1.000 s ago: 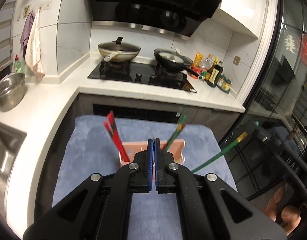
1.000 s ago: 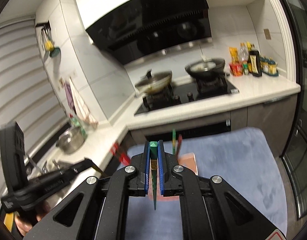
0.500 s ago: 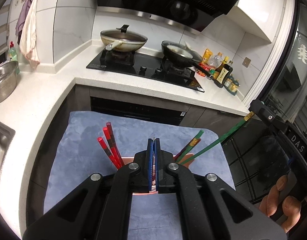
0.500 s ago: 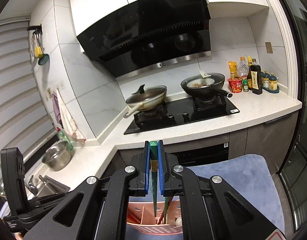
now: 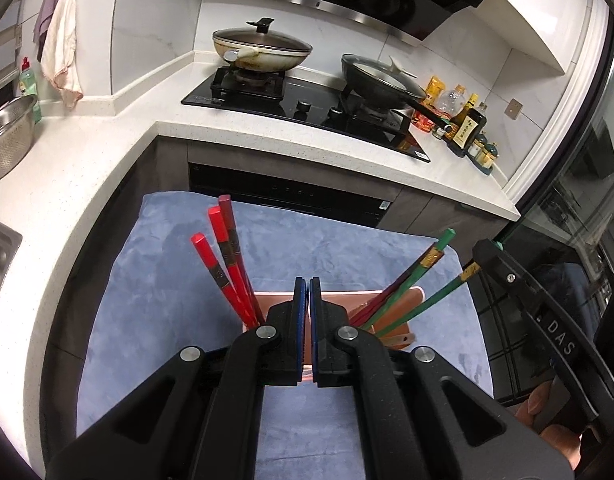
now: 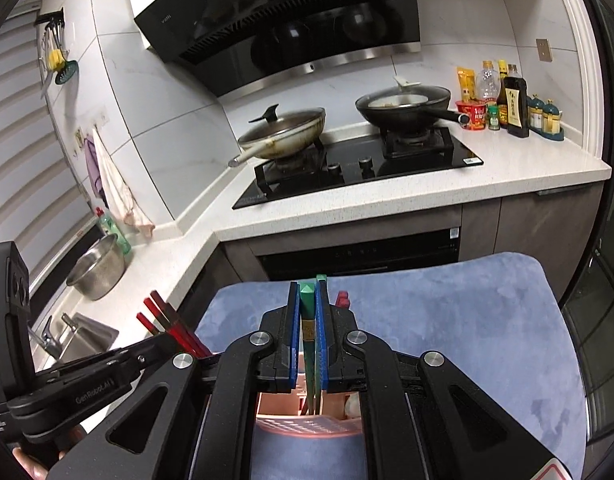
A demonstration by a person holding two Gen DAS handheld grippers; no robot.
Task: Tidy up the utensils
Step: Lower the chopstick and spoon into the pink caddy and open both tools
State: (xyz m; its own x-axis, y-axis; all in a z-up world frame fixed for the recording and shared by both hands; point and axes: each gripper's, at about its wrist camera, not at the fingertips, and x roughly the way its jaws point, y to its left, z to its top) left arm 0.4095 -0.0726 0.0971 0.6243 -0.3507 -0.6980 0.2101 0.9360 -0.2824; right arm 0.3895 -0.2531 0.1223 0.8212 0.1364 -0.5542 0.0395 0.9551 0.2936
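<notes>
A pink utensil holder (image 5: 403, 308) stands on a blue mat (image 5: 163, 280). Red chopsticks (image 5: 227, 256) lean in its left part; green and dark red ones (image 5: 415, 276) lean in its right part. My left gripper (image 5: 308, 292) is shut and empty, right above the holder's middle. My right gripper (image 6: 308, 312) is shut on a green chopstick (image 6: 308, 344), whose lower end reaches down into the holder (image 6: 307, 420). That chopstick also shows in the left wrist view (image 5: 427, 304), slanting into the right part. The right gripper's body (image 5: 547, 320) is at the right there.
Beyond the mat (image 6: 467, 320) runs a white L-shaped counter (image 5: 107, 152) with a hob, a lidded wok (image 5: 263, 46) and a black pan (image 5: 383, 80). Sauce bottles (image 6: 511, 104) stand at the right. A steel bowl (image 6: 97, 268) and sink (image 6: 79, 340) are at the left.
Both grippers have come lower and closer to the holder. The green chopstick in my right gripper has gone from above the mat down into the holder's right part.
</notes>
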